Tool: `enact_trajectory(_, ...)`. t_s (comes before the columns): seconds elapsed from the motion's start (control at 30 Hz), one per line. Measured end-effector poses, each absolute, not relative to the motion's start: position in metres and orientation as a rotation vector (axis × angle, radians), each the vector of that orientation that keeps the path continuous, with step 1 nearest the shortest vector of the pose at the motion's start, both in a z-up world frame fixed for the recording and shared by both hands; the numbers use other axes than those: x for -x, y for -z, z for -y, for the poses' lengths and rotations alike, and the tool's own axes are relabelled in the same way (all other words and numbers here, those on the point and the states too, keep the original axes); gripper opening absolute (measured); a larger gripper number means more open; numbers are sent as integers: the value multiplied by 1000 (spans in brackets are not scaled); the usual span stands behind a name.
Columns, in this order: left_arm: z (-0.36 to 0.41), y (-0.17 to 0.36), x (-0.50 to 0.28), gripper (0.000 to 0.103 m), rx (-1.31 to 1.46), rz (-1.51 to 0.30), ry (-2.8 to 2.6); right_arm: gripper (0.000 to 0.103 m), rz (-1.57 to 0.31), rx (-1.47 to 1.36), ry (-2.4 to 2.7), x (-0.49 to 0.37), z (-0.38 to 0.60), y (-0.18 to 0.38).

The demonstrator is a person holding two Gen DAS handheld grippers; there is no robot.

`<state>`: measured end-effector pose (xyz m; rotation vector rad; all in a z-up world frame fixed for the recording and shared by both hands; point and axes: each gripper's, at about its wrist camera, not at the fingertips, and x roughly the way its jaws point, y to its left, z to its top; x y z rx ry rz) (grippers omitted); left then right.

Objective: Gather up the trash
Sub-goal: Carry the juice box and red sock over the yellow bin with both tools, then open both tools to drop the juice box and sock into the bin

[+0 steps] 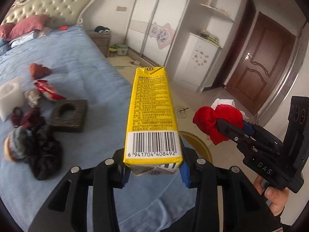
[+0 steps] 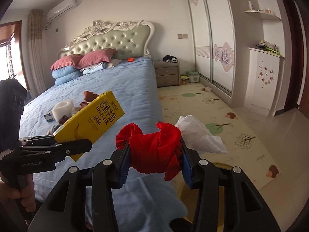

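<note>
Yellow milk carton [image 1: 152,114], light and probably crushable, rides clamped at its base in my left gripper [image 1: 153,171] above the bed's near edge, while my right gripper [image 2: 155,169] pinches soft red cloth [image 2: 154,150].

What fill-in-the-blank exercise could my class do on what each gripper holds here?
1. The left gripper is shut on a ___ carton.
2. The right gripper is shut on a ___ cloth.
3. The bed has a ___ sheet.

Missing words: yellow; red; blue
</note>
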<state>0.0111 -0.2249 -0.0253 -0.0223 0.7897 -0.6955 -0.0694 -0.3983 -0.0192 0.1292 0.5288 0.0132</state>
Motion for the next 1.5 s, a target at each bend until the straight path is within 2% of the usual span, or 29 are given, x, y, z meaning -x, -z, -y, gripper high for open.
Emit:
enact_trajectory(0.4, 409, 86, -36, 42, -123, -984, 914, 45, -696, -197, 207, 92, 528, 78)
enact_trajectory(0.63, 466, 115, -47, 42, -218, -1052, 895, 46, -806, -219, 220, 82, 555, 124)
enact_trajectory(0.7, 474, 120, -50, 48, -241, -1063, 891, 56, -832, -222, 209, 79, 559, 135)
enact_trajectory(0.73, 478, 122, -53, 62, -250, -1069, 890, 58, -845, -218, 204, 77, 560, 140)
enact_trajectory(0.77, 476, 121, -55, 84, -252, -1075, 886, 71, -856, -211, 201, 75, 561, 144)
enact_trajectory(0.8, 478, 121, -57, 90, -246, -1074, 882, 81, -864, -202, 203, 72, 561, 146)
enact_trajectory(0.97, 473, 119, -59, 94, -230, -1066, 875, 81, -880, -189, 196, 70, 559, 154)
enact_trajectory(1.5, 435, 87, -40, 94, -234, -935, 834, 81, -803, -219, 221, 83, 545, 129)
